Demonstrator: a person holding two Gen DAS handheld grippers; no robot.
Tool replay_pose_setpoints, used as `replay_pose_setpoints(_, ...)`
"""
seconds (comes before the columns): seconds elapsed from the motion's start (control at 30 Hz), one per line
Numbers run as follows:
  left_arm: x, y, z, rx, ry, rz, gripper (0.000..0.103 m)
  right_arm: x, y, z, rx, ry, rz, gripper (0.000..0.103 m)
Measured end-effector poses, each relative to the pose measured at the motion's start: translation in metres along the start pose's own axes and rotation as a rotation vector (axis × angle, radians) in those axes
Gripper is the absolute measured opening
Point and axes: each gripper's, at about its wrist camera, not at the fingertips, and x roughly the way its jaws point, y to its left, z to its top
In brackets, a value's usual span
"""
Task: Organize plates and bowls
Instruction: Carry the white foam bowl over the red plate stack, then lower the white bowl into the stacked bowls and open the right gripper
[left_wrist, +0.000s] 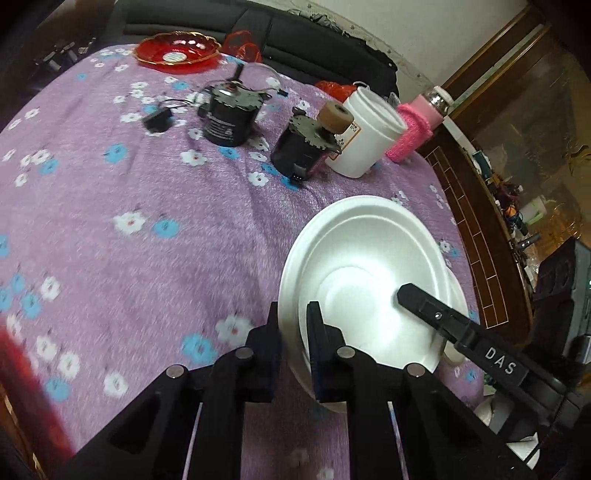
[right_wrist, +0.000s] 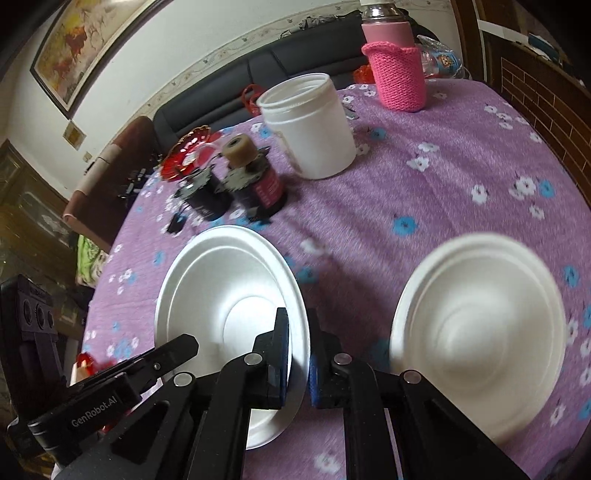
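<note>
- Both tongs clamp one white bowl (right_wrist: 229, 295): left gripper (left_wrist: 297, 332), right gripper (right_wrist: 299, 343) on opposite rims.
- Lift level, together, toward the second bowl (right_wrist: 476, 332).

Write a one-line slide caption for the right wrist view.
Both grippers, right gripper and left gripper, pinch opposite rims of one white foam bowl; a second bowl sits alongside.
</note>
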Motion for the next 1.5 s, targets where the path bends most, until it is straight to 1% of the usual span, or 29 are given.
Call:
replay_pose_setpoints(0.17,-0.040,0.006,-0.020,0.003,-0.052,0.022,0.012,-0.016,0.018,-0.022,0.007,-0.008,0.052,0.009)
replay_pose_setpoints(0.3,-0.078,0.019,-0.035,-0.002,-0.112,0.046,0.012,-0.030,0.046,-0.038,-0.033,-0.020,0.087,0.010)
replay_pose_setpoints(0.43,-0.124,0.040,-0.052,-0.032,-0.193,0.068,0.012,-0.045,0.086,-0.055,-0.090,-0.036,0.125,0.010)
replay_pose_setpoints(0.57,-0.168,0.066,-0.070,-0.073,-0.278,0.119,0.012,-0.051,0.132,-0.072,-0.148,-0.039,0.178,0.010)
replay_pose_setpoints(0.73,-0.208,0.106,-0.086,-0.130,-0.345,0.183,0.012,-0.043,0.190,-0.090,-0.216,-0.017,0.239,0.010)
replay_pose_setpoints(0.83,-0.227,0.132,-0.096,-0.166,-0.387,0.238,0.012,-0.032,0.224,-0.101,-0.265,0.001,0.264,0.011)
replay_pose_setpoints(0.97,-0.240,0.162,-0.105,-0.207,-0.422,0.308,0.012,-0.012,0.263,-0.121,-0.321,0.029,0.273,0.011)
replay_pose_setpoints(1.13,-0.245,0.195,-0.117,-0.253,-0.420,0.367,0.012,0.014,0.297,-0.149,-0.395,0.020,0.228,0.012)
replay_pose_setpoints(1.33,-0.237,0.218,-0.120,-0.278,-0.392,0.419,0.012,0.034,0.311,-0.171,-0.461,-0.007,0.162,0.014)
replay_pose_setpoints(1.5,-0.226,0.227,-0.119,-0.298,-0.371,0.434,0.012,0.049,0.312,-0.179,-0.469,0.001,0.136,0.015)
